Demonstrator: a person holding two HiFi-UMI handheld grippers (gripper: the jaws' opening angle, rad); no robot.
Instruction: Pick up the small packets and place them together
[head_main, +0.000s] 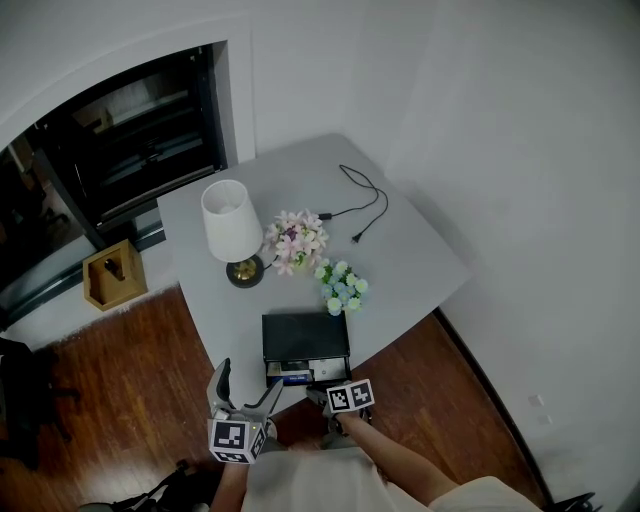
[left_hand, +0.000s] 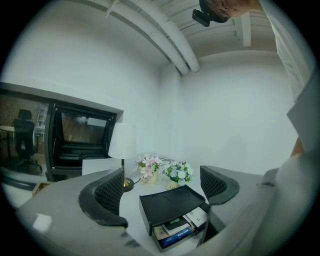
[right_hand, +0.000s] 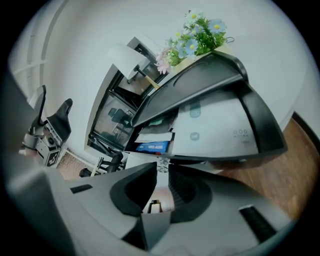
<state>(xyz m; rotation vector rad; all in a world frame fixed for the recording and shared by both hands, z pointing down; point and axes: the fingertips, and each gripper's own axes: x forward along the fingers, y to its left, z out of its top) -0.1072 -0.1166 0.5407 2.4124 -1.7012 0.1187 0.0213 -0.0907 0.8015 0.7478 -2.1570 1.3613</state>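
A black drawer box (head_main: 305, 335) stands at the grey table's near edge with its drawer pulled out. Several small packets lie in the drawer, among them a blue packet (head_main: 296, 378) (left_hand: 176, 235) (right_hand: 154, 147) and a white packet (head_main: 328, 370) (left_hand: 197, 217) (right_hand: 215, 125). My right gripper (head_main: 320, 392) (right_hand: 161, 167) is at the drawer's front edge, its jaws nearly together and apparently pinching that thin edge. My left gripper (head_main: 245, 385) (left_hand: 160, 192) hangs open in the air just left of the box, nothing between its fingers.
A white-shaded lamp (head_main: 232, 225), pink flowers (head_main: 296, 240) and blue-white flowers (head_main: 342, 287) stand behind the box. A black cable (head_main: 365, 200) lies at the table's far side. A wooden box (head_main: 112, 272) sits on the wood floor at left. White walls close in on the right.
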